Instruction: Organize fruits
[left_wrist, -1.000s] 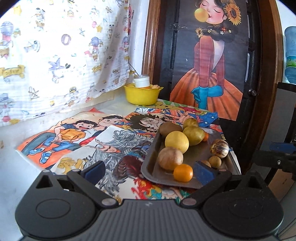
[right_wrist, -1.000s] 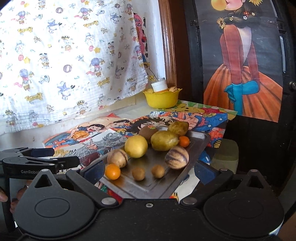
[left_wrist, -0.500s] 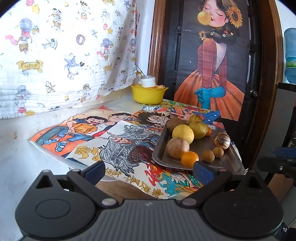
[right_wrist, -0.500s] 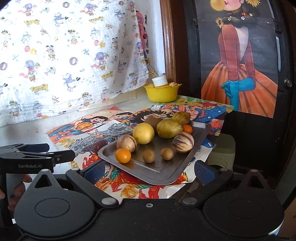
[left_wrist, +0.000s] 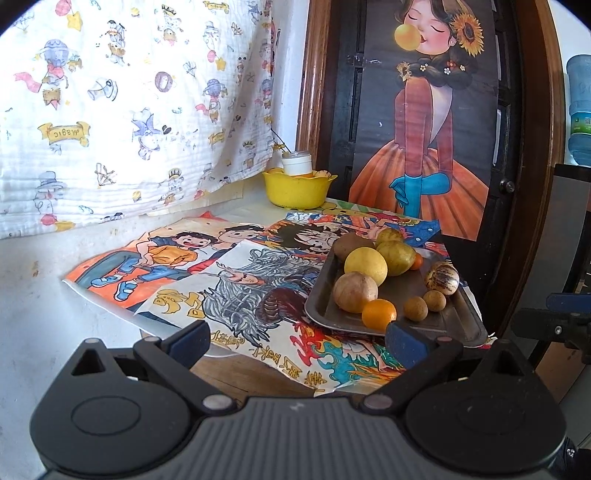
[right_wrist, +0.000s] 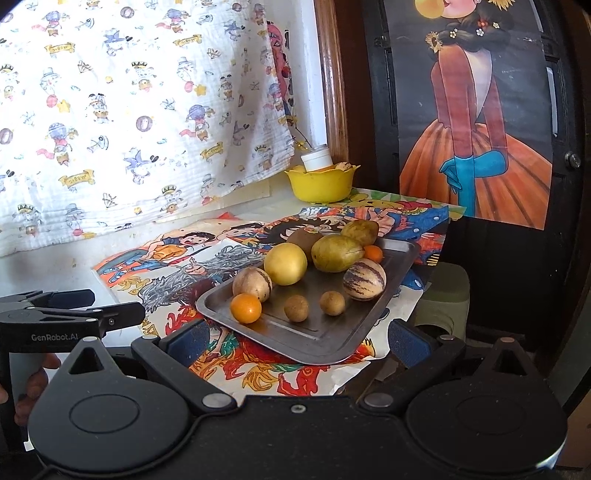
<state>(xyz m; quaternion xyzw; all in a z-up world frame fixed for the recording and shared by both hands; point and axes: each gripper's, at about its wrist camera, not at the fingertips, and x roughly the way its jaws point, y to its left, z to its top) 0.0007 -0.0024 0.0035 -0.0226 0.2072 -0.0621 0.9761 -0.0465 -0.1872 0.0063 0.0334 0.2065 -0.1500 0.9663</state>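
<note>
Both tongs wide, empty: bring your right tongs (right_wrist: 297, 341) onto the near orange (right_wrist: 246, 308); straddle it, clear the tray (right_wrist: 332, 343) rim.

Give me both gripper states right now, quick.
Left gripper: open, holding nothing.
Right gripper: open, holding nothing; the tray of fruit lies ahead of it.

Grey metal tray (right_wrist: 373, 317) carrying a bright orange tangerine (right_wrist: 246, 308), a yellow round fruit (right_wrist: 285, 263), an olive-green one (right_wrist: 337, 253) and a cream melon with purple stripes (right_wrist: 364, 279). Two small tan-brown fruits (right_wrist: 296, 308) sit in front. Yellow bowl (right_wrist: 319, 183) behind, cartoon posters (left_wrist: 236, 291) in orange, blue and grey, white curtain (left_wrist: 122, 103) printed with little cartoon figures.
</note>
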